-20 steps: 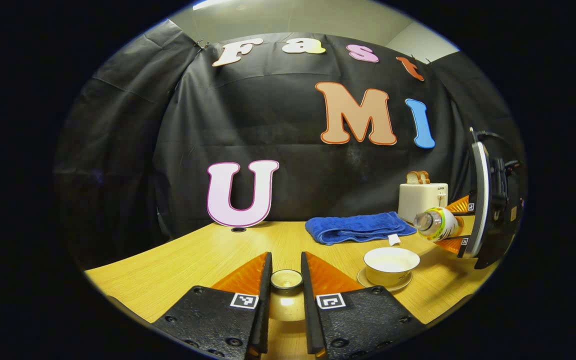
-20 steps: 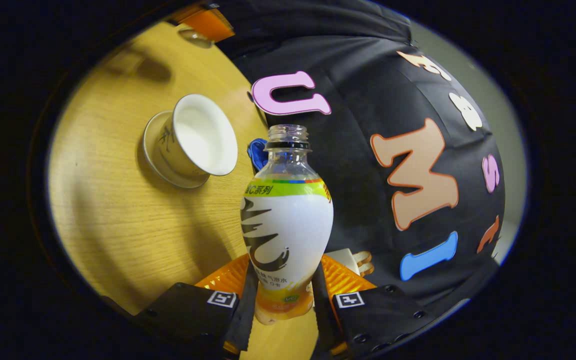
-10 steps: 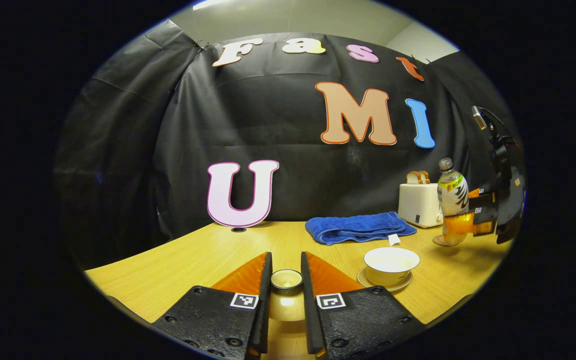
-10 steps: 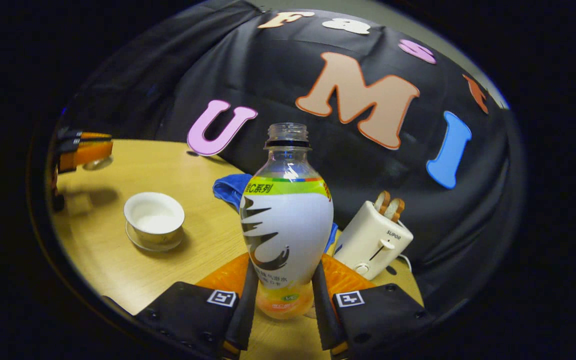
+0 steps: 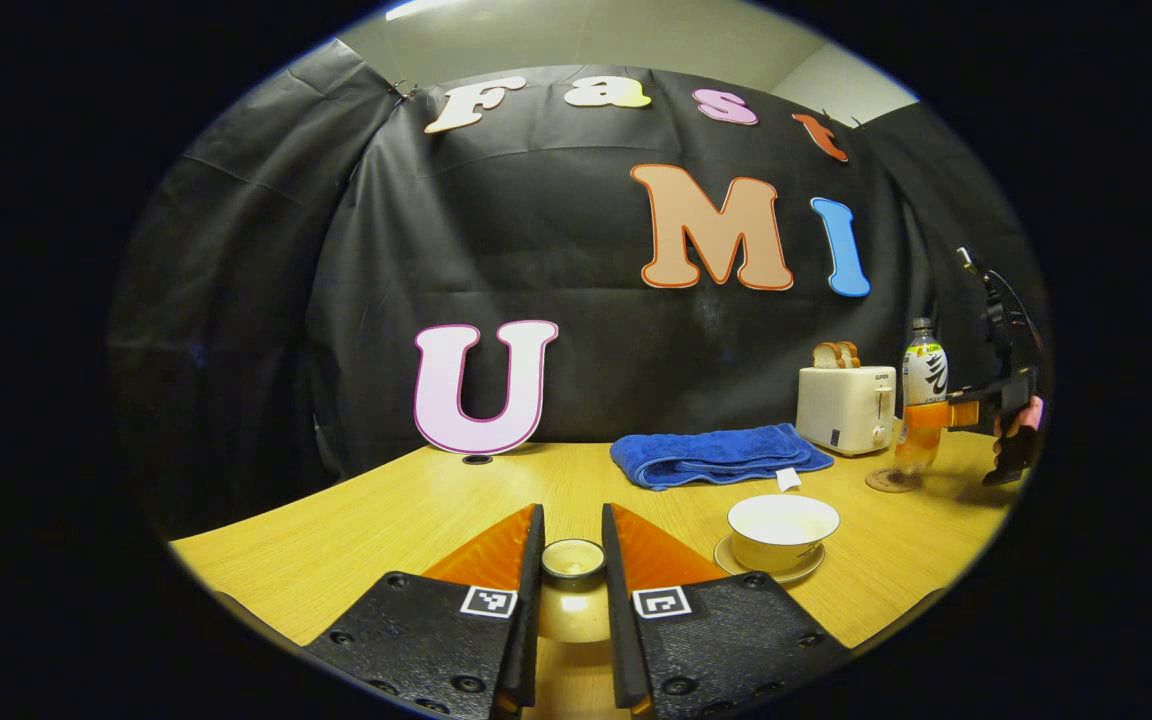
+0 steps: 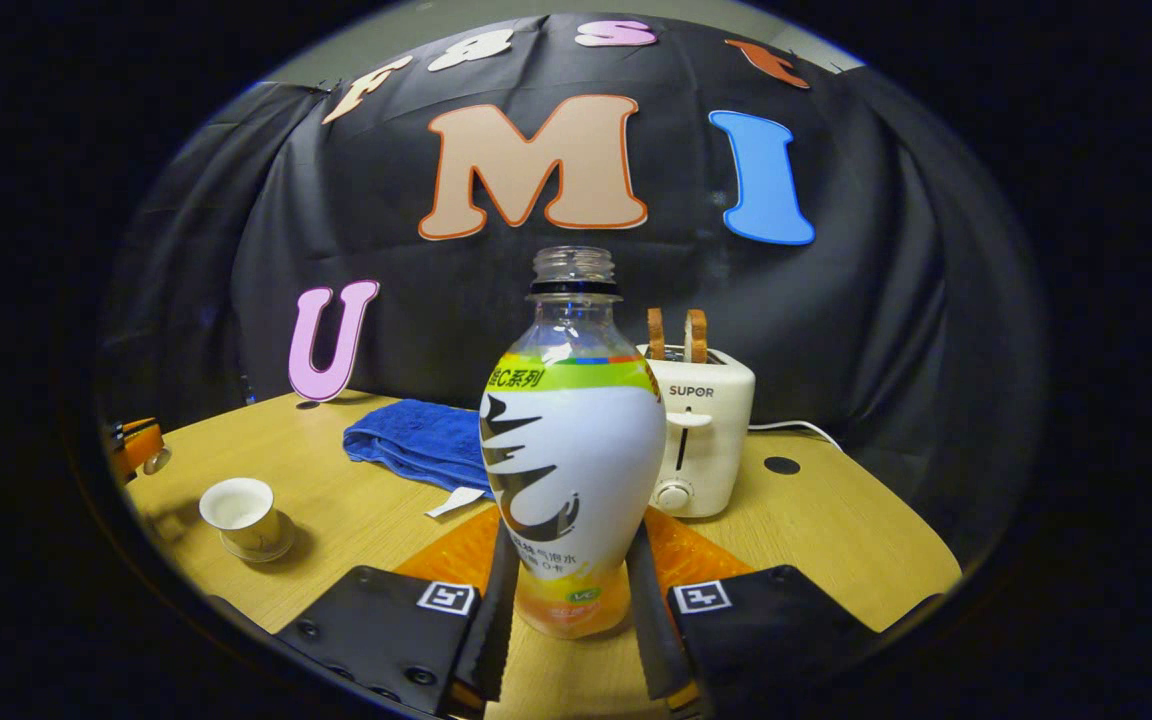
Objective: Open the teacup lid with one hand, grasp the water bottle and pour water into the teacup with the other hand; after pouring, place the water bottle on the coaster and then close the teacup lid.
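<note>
My left gripper (image 5: 572, 530) is shut on the teacup lid (image 5: 573, 612), its fingers pressing the round knob (image 5: 573, 558), low over the table's near side. The white teacup (image 5: 783, 528) stands uncovered on its saucer to the right, also small at the left in the right gripper view (image 6: 241, 513). My right gripper (image 6: 574, 525) is shut on the uncapped water bottle (image 6: 576, 450), which stands upright. In the left gripper view the bottle (image 5: 922, 395) has its base at the round coaster (image 5: 891, 482) far right. I cannot tell whether they touch.
A folded blue towel (image 5: 716, 455) lies behind the teacup, with a white toaster (image 5: 846, 408) holding bread to its right against the back wall. The wooden table (image 5: 386, 510) ends close behind the coaster. A hand grips the right gripper at the far right edge.
The bottle has swung from tilted toward the teacup to upright and moved right and back, down to the coaster by the toaster. My left gripper has stayed still with the lid.
</note>
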`<control>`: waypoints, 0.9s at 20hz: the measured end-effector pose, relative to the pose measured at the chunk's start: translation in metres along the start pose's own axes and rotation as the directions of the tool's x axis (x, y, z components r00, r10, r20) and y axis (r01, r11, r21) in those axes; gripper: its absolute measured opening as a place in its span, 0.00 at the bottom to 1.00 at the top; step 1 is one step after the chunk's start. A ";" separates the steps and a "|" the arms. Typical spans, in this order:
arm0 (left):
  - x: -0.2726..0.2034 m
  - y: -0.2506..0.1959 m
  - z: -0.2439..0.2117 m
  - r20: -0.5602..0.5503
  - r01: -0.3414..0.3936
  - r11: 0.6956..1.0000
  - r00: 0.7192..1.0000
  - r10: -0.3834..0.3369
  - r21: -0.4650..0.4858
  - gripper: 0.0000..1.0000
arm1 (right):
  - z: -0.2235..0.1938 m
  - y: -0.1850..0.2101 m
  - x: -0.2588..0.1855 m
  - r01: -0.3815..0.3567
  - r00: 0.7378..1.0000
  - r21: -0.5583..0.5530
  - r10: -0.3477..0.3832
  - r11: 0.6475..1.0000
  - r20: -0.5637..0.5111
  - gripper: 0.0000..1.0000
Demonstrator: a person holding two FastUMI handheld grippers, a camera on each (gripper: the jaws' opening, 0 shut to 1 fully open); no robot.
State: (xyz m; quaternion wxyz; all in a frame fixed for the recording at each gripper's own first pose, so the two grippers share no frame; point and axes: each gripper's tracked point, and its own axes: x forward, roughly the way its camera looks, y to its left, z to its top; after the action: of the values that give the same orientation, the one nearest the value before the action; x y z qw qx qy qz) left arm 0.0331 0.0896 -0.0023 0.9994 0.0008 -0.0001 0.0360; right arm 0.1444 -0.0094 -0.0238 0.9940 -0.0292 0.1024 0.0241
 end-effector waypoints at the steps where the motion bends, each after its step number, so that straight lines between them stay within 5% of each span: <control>1: 0.000 0.000 0.000 0.000 0.000 1.000 1.000 0.000 0.000 0.27 | -0.002 -0.002 0.002 0.001 1.000 0.015 -0.001 1.000 -0.003 0.55; 18: 0.000 0.000 0.000 0.000 0.001 1.000 1.000 -0.001 0.000 0.27 | -0.014 -0.002 0.021 -0.038 0.999 0.055 0.036 0.998 0.026 0.73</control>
State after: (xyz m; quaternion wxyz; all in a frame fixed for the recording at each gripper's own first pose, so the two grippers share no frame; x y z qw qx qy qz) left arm 0.0328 0.0896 -0.0026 0.9994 0.0008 -0.0003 0.0357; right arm 0.1618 -0.0118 -0.0412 0.9950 0.0004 0.0913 0.0400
